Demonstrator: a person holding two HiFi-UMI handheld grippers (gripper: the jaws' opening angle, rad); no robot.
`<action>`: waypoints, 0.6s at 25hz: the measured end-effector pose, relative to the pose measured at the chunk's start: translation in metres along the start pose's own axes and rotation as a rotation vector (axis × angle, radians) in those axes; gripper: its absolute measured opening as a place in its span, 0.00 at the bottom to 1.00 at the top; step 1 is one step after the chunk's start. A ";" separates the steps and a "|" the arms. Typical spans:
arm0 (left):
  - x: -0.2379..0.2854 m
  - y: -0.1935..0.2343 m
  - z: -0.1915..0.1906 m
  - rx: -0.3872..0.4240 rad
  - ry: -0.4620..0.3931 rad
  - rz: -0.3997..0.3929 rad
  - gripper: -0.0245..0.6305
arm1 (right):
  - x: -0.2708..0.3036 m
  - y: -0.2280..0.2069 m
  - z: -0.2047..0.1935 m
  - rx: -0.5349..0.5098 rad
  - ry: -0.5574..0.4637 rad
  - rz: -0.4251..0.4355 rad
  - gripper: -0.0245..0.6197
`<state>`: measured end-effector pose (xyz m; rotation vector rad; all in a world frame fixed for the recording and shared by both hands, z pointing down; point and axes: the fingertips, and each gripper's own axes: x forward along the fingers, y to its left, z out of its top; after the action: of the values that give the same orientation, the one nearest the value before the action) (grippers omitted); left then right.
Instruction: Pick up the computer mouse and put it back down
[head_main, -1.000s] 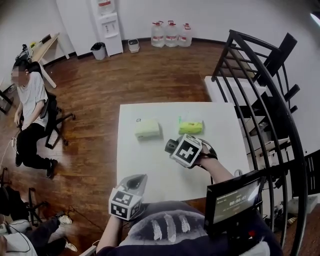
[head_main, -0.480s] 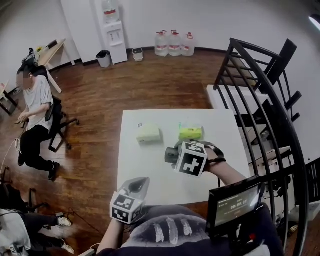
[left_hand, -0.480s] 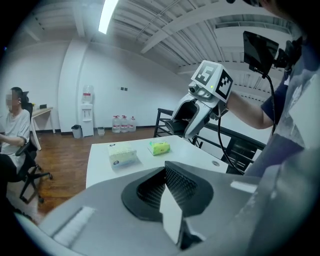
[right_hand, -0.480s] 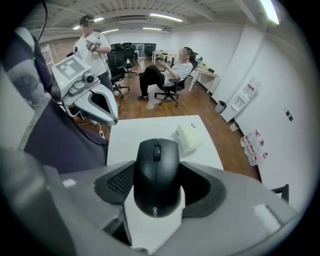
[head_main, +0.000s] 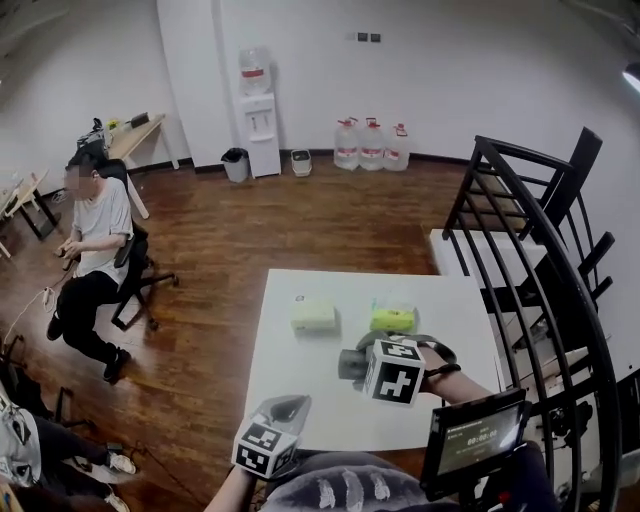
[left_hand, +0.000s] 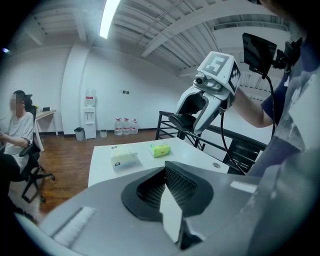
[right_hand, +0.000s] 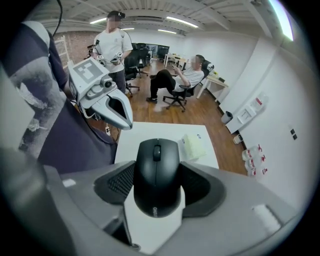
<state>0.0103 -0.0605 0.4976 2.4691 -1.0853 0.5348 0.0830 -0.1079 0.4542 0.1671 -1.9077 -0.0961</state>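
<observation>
A black computer mouse (right_hand: 156, 175) hangs above the white table (head_main: 300, 380), clamped by its sides in my right gripper (right_hand: 156, 167). Its wheel end points away from the camera. In the head view the right gripper (head_main: 378, 368) hovers over the table's middle under its marker cube, which hides the mouse. The left gripper view shows the right gripper (left_hand: 192, 116) raised well off the tabletop. My left gripper (head_main: 288, 408) is held at the table's near edge. Its pads (left_hand: 172, 182) meet with nothing between them.
Two tissue packs lie on the table's far half, a pale one (head_main: 314, 316) and a bright green one (head_main: 392, 319). A black stair railing (head_main: 530, 230) runs along the right. A person sits on an office chair (head_main: 95, 240) at left. Water bottles (head_main: 370, 145) line the back wall.
My right gripper has lifted the mouse higher off the table and rolled. The left gripper has risen a little. The head camera has tipped up, showing more of the room.
</observation>
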 end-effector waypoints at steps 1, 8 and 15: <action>-0.002 0.000 -0.001 -0.001 -0.001 0.005 0.06 | -0.003 0.002 0.002 -0.012 0.001 -0.003 0.49; -0.007 0.001 0.009 -0.003 -0.032 0.049 0.06 | -0.028 0.013 0.009 -0.107 -0.003 -0.007 0.49; -0.025 0.009 0.030 0.028 -0.111 0.100 0.06 | -0.046 0.025 0.022 -0.152 -0.021 -0.025 0.49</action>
<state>-0.0070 -0.0659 0.4621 2.5040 -1.2586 0.4499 0.0763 -0.0760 0.4075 0.0880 -1.9106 -0.2595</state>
